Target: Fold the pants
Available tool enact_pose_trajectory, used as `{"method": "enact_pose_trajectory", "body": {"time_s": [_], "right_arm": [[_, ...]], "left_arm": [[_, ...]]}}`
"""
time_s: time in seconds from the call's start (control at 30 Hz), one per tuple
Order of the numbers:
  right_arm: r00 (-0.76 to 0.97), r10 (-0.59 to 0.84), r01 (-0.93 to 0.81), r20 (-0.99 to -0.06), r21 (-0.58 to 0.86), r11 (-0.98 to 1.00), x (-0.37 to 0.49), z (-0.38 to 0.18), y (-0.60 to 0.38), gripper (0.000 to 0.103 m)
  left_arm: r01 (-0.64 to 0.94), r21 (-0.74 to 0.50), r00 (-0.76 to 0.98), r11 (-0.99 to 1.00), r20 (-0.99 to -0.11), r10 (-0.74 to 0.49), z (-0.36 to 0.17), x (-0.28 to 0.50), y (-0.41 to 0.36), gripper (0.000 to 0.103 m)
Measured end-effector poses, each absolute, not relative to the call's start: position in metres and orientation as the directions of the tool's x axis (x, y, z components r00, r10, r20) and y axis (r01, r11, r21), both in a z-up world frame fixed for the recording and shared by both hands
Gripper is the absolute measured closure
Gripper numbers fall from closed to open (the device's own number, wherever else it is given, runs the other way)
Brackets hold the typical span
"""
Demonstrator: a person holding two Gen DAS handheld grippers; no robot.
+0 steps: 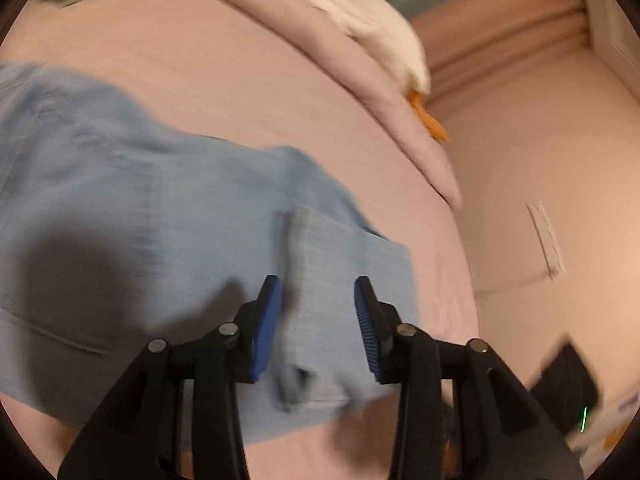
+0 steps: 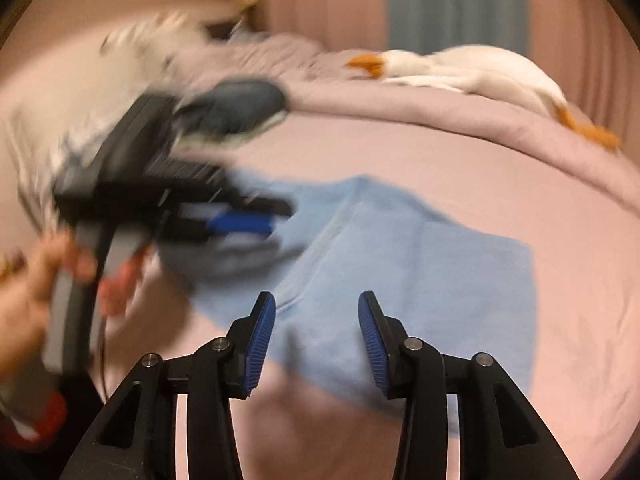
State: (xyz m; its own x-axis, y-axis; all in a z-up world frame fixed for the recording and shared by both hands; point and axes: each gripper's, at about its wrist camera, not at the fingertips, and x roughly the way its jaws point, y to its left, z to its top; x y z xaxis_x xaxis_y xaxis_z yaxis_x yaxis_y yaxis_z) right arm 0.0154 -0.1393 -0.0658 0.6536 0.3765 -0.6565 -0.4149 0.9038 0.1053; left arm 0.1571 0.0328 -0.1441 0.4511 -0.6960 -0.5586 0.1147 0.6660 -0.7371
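Blue pants [image 1: 160,208] are lying folded on the pink bed [image 1: 240,60], both grippers [image 1: 318,328] [image 2: 316,340] hovering part-open and empty, so regripping one edge squarely is looking wise.

Pink bed sheet [image 2: 540,208] is seen lying bare and flat to the right of the light-blue pants [image 2: 400,264], and open passage is offered there. Further back, that room is closed off by a rumpled pink quilt [image 2: 420,100], on which a white plush goose [image 2: 480,68] is laid. The left side is crowded: the left gripper [image 2: 244,222], held in a hand [image 2: 36,280], is seen low over the pants' left edge, with a dark rounded object [image 2: 240,108] behind it. Between the parted fingers of the right gripper [image 2: 316,340], only flat cloth is seen.
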Motion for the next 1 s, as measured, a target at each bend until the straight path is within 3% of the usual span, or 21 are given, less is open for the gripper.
{"method": "enact_pose_trajectory", "body": {"time_s": [0.07, 0.1, 0.13, 0.23, 0.37, 0.57, 0.73, 0.83, 0.87, 0.93, 0.97, 1.0], "right_arm": [[0.695, 0.298, -0.288, -0.654, 0.127, 0.949, 0.036, -0.059, -0.170, 0.060], [0.701, 0.239, -0.223, -0.672, 0.112, 0.968, 0.048, -0.061, -0.181, 0.063], [0.703, 0.193, -0.174, -0.685, 0.097, 0.980, 0.061, -0.064, -0.189, 0.073], [0.666, 0.131, -0.099, -0.734, 0.086, 0.991, 0.101, -0.083, -0.206, 0.077], [0.570, 0.110, -0.057, -0.814, 0.094, 0.994, 0.127, -0.115, -0.215, 0.078], [0.594, 0.117, -0.069, -0.796, 0.095, 0.993, 0.115, -0.088, -0.218, 0.078], [0.602, 0.157, -0.132, -0.783, 0.096, 0.987, 0.023, -0.082, -0.210, 0.078], [0.580, 0.096, -0.133, -0.809, 0.022, 0.991, -0.008, -0.113, -0.201, 0.078], [0.628, 0.084, -0.134, -0.774, -0.001, 0.991, -0.018, -0.115, -0.198, 0.077], [0.642, 0.025, -0.120, -0.766, -0.067, 0.991, -0.021, -0.113, -0.187, 0.076], [0.621, -0.003, -0.114, -0.784, -0.094, 0.989, -0.020, -0.107, -0.181, 0.076], [0.611, 0.000, -0.116, -0.792, -0.090, 0.989, -0.017, -0.105, -0.183, 0.076]], "left_arm": [[0.198, -0.725, 0.405, 0.660, -0.552, -0.729, -0.141, 0.153, 0.002, 0.064], [0.225, -0.713, 0.386, 0.664, -0.561, -0.733, -0.141, 0.153, -0.012, 0.064], [0.250, -0.694, 0.369, 0.675, -0.576, -0.729, -0.143, 0.150, -0.022, 0.064], [0.252, -0.658, 0.309, 0.710, -0.641, -0.703, -0.169, 0.150, -0.046, 0.064], [0.230, -0.651, 0.310, 0.724, -0.656, -0.688, -0.192, 0.146, -0.035, 0.096], [0.182, -0.696, 0.285, 0.694, -0.639, -0.715, -0.198, 0.150, -0.020, 0.095], [0.154, -0.714, 0.293, 0.683, -0.627, -0.722, -0.185, 0.145, -0.018, 0.094], [0.131, -0.742, 0.286, 0.658, -0.607, -0.741, -0.180, 0.149, -0.021, 0.083], [0.120, -0.758, 0.284, 0.641, -0.593, -0.753, -0.178, 0.148, -0.020, 0.073], [0.109, -0.766, 0.300, 0.633, -0.582, -0.756, -0.168, 0.142, -0.016, 0.046], [0.111, -0.770, 0.331, 0.629, -0.568, -0.754, -0.158, 0.135, -0.009, 0.025], [0.119, -0.774, 0.347, 0.622, -0.555, -0.756, -0.152, 0.129, -0.003, 0.016]]}}
